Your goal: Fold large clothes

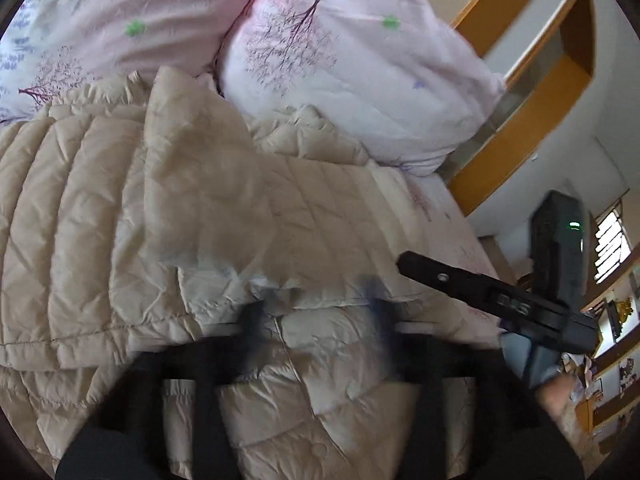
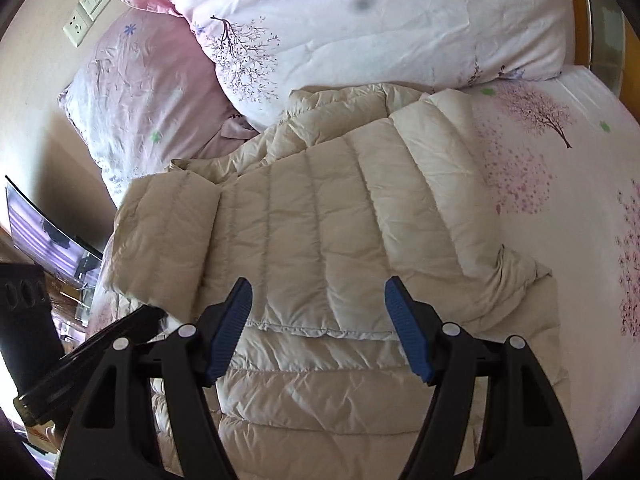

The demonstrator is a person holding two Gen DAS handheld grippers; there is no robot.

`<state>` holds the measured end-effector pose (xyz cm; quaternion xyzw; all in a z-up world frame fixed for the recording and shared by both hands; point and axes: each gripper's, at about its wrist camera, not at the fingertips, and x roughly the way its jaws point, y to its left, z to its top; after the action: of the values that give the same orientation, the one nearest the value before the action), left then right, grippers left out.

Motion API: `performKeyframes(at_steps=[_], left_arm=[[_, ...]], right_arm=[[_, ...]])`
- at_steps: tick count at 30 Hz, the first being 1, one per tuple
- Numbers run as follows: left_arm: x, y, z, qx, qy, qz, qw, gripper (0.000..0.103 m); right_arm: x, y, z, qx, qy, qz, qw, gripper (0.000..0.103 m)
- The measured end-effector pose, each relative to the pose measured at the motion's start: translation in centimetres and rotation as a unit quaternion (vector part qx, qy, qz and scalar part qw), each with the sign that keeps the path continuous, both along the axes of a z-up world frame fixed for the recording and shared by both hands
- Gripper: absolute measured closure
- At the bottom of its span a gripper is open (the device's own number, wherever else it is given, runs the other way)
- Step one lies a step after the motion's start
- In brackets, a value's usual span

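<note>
A cream quilted down jacket lies partly folded on the bed; it also fills the left wrist view. A loose flap or sleeve is blurred above the jacket body. My left gripper is blurred, its fingers spread apart over the jacket, nothing clearly between them. My right gripper is open and empty, its blue pads hovering just above the folded jacket's near edge. The right gripper's body also shows in the left wrist view, to the right of the jacket.
Pink floral pillows lie at the head of the bed behind the jacket. The floral bed sheet stretches to the right. A wooden headboard frame and a wall with sockets border the bed.
</note>
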<state>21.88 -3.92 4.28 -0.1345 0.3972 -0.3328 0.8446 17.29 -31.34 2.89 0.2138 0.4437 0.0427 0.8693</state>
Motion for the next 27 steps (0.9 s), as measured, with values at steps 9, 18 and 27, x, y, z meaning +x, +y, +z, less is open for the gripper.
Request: performKeyframes(at_steps=[9,18,27], left_arm=[[-2.5,10.9,2.9,0.005,-0.034,0.086,0.9957,0.020],[-4.6,17.1,0.0,0.053,-0.005,0.157,0.9862,0.021],[-5.8,18.2,-0.7,0.078,-0.024,0.167,0.9826,0.021]], right_arm=[[-1.2,7.9,3.0,-0.073,-0.082,0.136,0.985,0.034],[-0.3,19.2,1.6,-0.291,-0.120,0.186,0.931,0.035],[2.2,8.0,0.7,-0.038,-0.056,0.027,0.997,0.097]])
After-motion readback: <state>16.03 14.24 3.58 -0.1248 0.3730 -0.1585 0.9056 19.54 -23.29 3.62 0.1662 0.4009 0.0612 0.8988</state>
